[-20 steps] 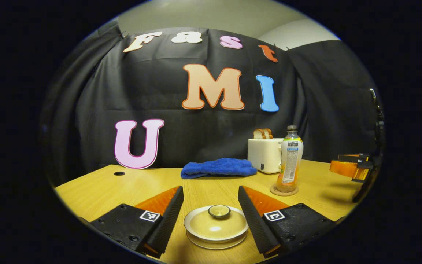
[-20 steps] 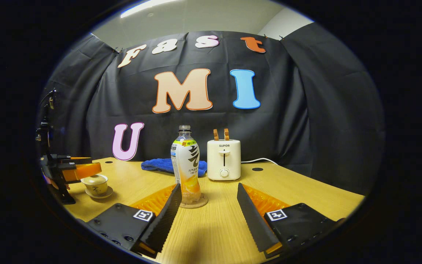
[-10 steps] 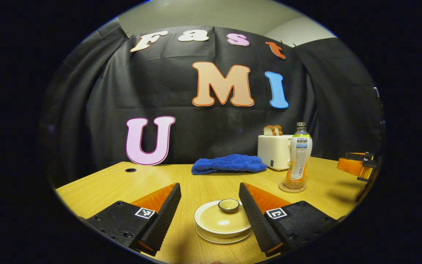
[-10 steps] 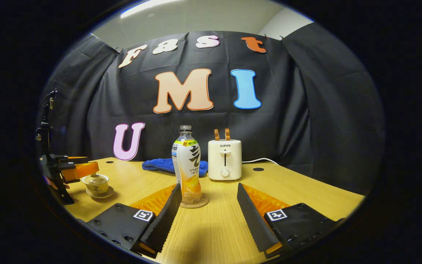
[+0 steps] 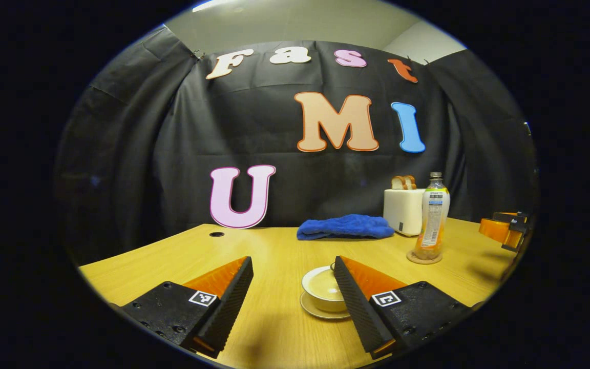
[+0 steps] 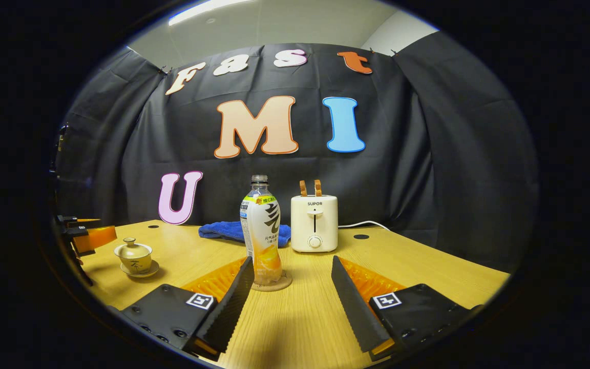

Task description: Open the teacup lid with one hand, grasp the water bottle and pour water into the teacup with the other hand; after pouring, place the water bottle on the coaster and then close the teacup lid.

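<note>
The pale teacup [image 5: 320,288] stands on its saucer [image 5: 315,311] with the lid on. It sits just inside the right finger of my left gripper [image 5: 292,260], which is open, and that finger hides the cup's right side. In the right gripper view the teacup [image 6: 134,258] with its lid knob [image 6: 129,241] stands at the far left, apart from the left gripper [image 6: 87,237]. The capless water bottle [image 6: 261,237] stands upright on a round coaster [image 6: 274,285]. It is just beyond the left finger of my right gripper [image 6: 291,261], which is open and holds nothing.
A white toaster [image 6: 314,223] with bread slices stands behind the bottle, its cable [image 6: 364,224] trailing right. A blue cloth [image 6: 220,230] lies by the back wall. The wooden table [image 6: 418,266] has a small hole [image 6: 360,237]. The right gripper [image 5: 504,230] shows at the left gripper view's right edge.
My left gripper has swung left and drawn back from the teacup, so the cup now sits by its right finger instead of centred. The right gripper and bottle have not moved.
</note>
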`<state>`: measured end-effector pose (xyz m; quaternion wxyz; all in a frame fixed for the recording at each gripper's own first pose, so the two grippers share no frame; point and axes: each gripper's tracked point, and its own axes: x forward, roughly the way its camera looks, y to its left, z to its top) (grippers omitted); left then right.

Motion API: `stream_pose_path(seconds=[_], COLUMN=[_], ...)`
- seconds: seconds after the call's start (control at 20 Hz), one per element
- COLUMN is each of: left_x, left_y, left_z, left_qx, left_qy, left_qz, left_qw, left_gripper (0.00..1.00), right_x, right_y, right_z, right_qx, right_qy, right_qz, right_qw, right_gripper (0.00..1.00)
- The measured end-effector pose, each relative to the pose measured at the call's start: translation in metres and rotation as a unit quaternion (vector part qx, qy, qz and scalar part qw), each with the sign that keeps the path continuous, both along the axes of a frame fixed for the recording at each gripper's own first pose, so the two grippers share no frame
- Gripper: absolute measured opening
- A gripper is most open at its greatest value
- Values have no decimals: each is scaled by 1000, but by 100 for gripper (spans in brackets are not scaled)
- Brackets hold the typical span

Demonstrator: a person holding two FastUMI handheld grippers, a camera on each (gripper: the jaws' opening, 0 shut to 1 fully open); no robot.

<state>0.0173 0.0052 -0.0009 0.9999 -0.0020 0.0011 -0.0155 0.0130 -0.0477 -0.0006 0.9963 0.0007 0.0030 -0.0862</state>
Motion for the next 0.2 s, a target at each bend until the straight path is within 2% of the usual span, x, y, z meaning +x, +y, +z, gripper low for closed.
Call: stream_pose_path(seconds=[0.2], left_x=[-8], left_y=[28], left_z=[0], left_qx=[3], left_qy=[0], left_qz=[76], left_qw=[997], left_gripper=[92], right_x=[0], right_y=[0], right_z=[-4], right_qx=[0], right_qy=[0], right_qz=[0], right_qw=[1000], right_gripper=[95])
